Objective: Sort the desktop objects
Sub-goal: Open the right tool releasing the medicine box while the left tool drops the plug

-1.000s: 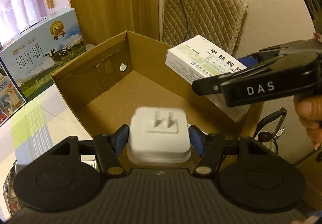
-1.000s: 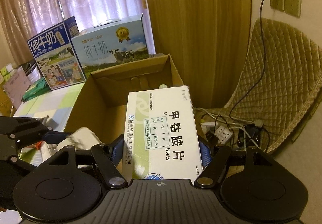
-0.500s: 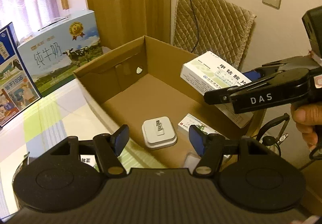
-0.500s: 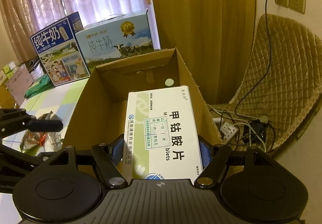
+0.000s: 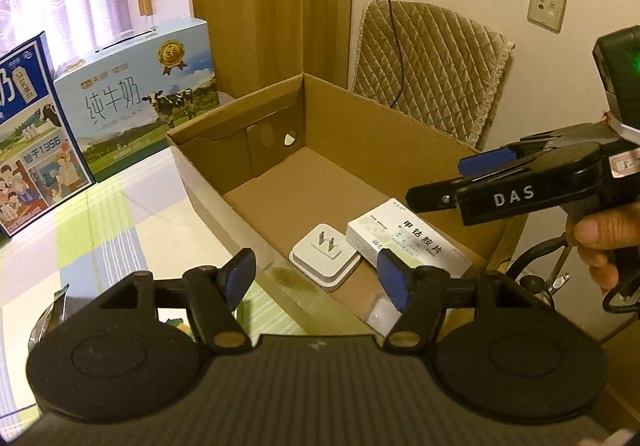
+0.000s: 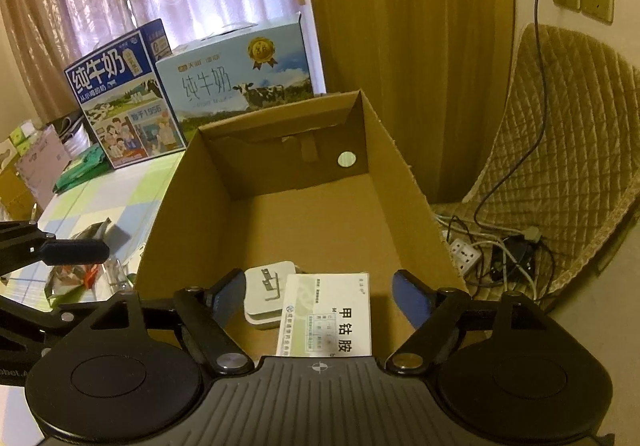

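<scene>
An open cardboard box (image 5: pixel 360 133) (image 6: pixel 404 181) stands on the table. Inside, near its front end, a white plug adapter (image 5: pixel 325 254) (image 6: pixel 266 296) lies prongs up beside a white medicine box (image 5: pixel 408 244) (image 6: pixel 330 320). My left gripper (image 5: pixel 316 278) hangs open above the box's near edge, nothing between its blue pads. In the right wrist view my right gripper (image 6: pixel 320 298) is open above the medicine box, which lies loose below it. From the left wrist view the right gripper (image 5: pixel 516 185) hovers over the box's right side, held by a hand (image 5: pixel 608 238).
Two milk cartons (image 5: pixel 136 101) (image 6: pixel 240 73) stand at the back left on the checked tablecloth (image 5: pixel 120 230). Crinkled foil packets (image 6: pixel 88 258) lie left of the box. A quilted chair (image 6: pixel 560 149), power strip (image 6: pixel 466 256) and cables are to the right.
The left gripper let the plug adapter drop into the box and drew back. The right gripper then opened and the medicine box fell in beside the adapter.
</scene>
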